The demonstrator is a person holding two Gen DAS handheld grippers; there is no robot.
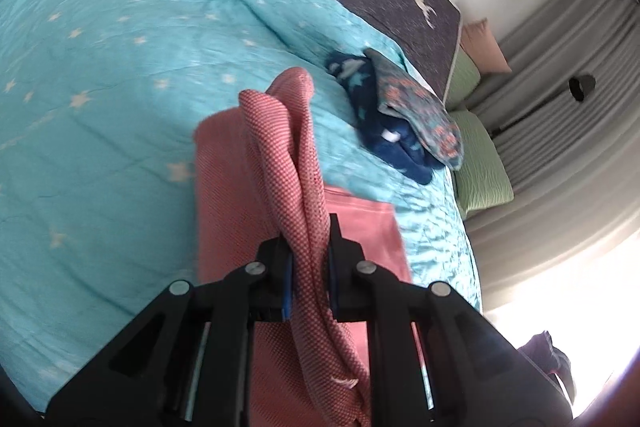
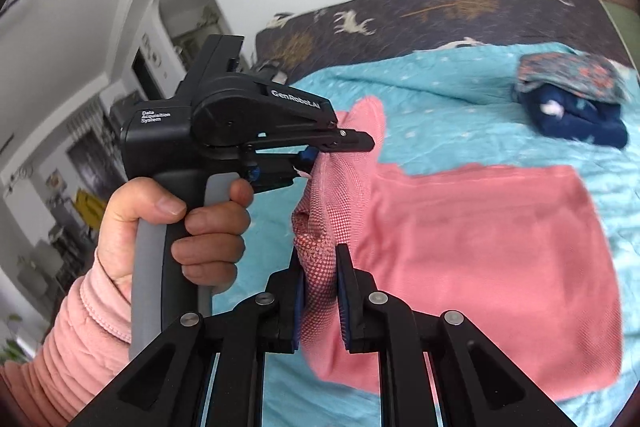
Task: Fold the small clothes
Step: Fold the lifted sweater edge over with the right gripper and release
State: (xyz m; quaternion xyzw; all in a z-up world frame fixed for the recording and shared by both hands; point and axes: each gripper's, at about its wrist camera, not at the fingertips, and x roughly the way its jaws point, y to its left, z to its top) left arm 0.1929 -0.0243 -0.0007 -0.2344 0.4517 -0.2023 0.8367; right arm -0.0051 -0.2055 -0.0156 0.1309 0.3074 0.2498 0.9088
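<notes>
A pink knit garment [image 2: 480, 259] lies on the turquoise star blanket [image 1: 100, 67], its left edge lifted. My left gripper [image 1: 310, 251] is shut on a bunched fold of the pink garment [image 1: 280, 155]. The left gripper also shows in the right wrist view [image 2: 320, 155], held by a hand in a pink sleeve, pinching the cloth. My right gripper [image 2: 320, 283] is shut on the same lifted edge, just below the left one. The rest of the garment lies flat to the right.
A pile of folded clothes, dark blue under a floral piece [image 1: 400, 115], sits near the blanket's far edge, and shows in the right wrist view [image 2: 572, 99]. A dark deer-print cover [image 2: 440, 11] lies beyond. Green pillows [image 1: 480, 167] and grey curtains are at the right.
</notes>
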